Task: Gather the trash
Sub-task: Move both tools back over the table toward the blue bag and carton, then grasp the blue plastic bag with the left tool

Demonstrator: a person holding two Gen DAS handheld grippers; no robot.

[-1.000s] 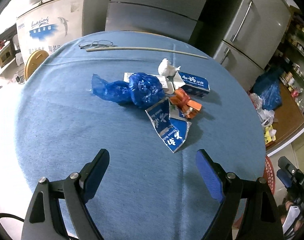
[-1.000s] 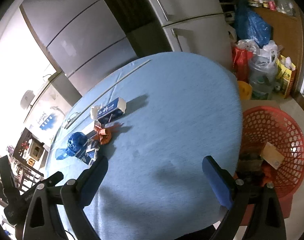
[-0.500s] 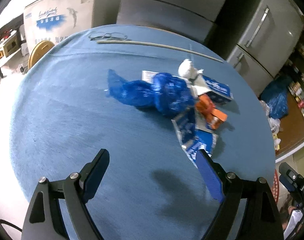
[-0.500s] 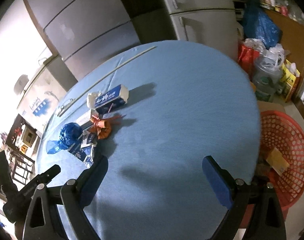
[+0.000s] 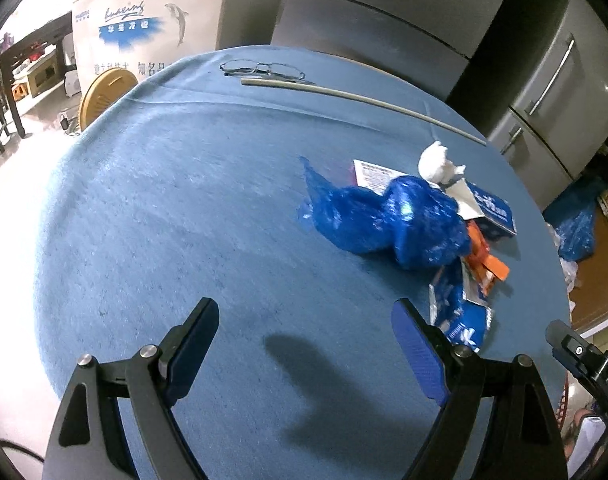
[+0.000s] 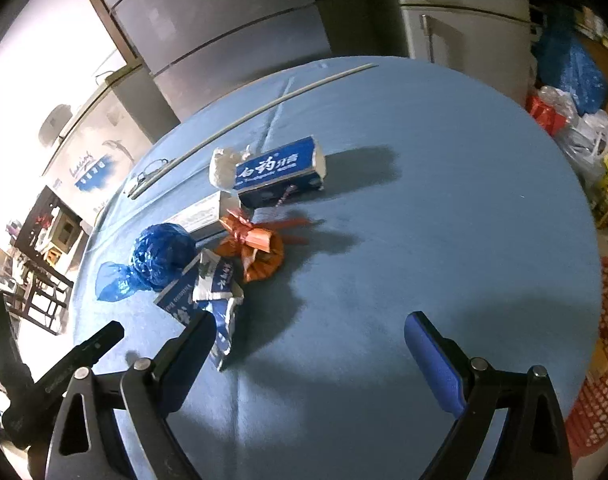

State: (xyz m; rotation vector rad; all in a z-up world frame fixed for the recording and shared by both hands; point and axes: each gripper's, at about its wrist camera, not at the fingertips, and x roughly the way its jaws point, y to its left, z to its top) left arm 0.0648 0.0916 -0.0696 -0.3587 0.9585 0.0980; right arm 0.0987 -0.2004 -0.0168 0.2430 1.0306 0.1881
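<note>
A heap of trash lies on the round blue table (image 5: pixel 184 208): a crumpled blue plastic bag (image 5: pixel 387 216) (image 6: pixel 156 260), an orange wrapper (image 5: pixel 485 260) (image 6: pixel 256 252), a torn blue-and-white carton (image 5: pixel 461 316) (image 6: pixel 208 292), a blue box (image 6: pixel 282 172) (image 5: pixel 491 210), a white paper wad (image 5: pixel 437 162) (image 6: pixel 224 168) and a white leaflet (image 6: pixel 200 214). My left gripper (image 5: pixel 304 332) is open and empty above the table, left of the heap. My right gripper (image 6: pixel 309 344) is open and empty, its left finger beside the torn carton.
Eyeglasses (image 5: pixel 260 68) and a long pale rod (image 5: pixel 359 98) lie at the table's far side. A red mesh basket (image 6: pixel 599 364) stands on the floor right of the table. Grey cabinets (image 5: pixel 383 20), a white freezer (image 5: pixel 144 28) and bags (image 6: pixel 575 80) surround it.
Both grippers have swung: the trash heap has shifted right in the left view and come nearer in the right view. The basket has slid to the right view's edge.
</note>
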